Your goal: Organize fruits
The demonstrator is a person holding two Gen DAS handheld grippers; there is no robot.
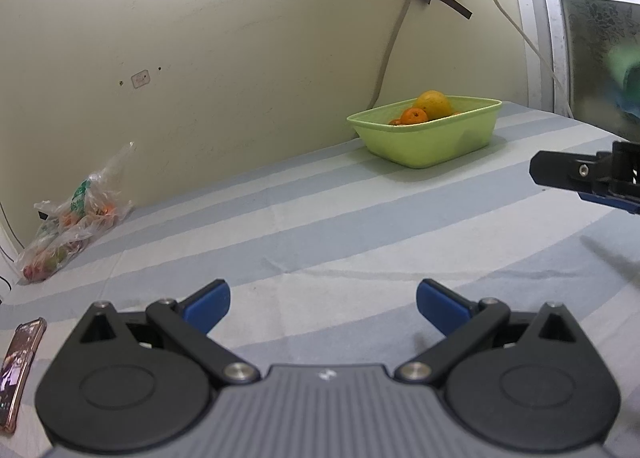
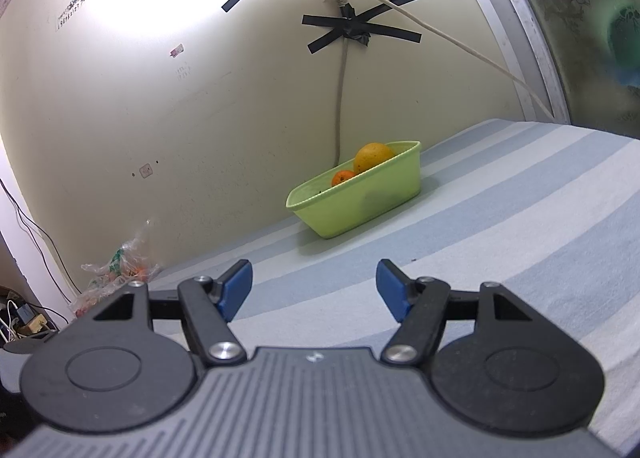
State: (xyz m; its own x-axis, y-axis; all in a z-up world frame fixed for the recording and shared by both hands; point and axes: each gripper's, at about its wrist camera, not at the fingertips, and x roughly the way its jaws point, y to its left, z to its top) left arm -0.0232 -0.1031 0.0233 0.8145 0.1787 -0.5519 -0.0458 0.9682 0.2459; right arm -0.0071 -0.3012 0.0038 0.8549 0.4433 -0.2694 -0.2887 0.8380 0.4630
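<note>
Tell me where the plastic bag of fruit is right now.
The plastic bag of fruit lies on the striped bedsheet against the wall, far left in both wrist views, well left of the green tub and beyond the phone.

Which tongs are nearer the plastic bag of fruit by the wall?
Left, judging by apparent size. The left tongs have the plastic bag ahead to their left; from the right tongs the bag looks smaller and farther left. Both are open and empty.
</note>
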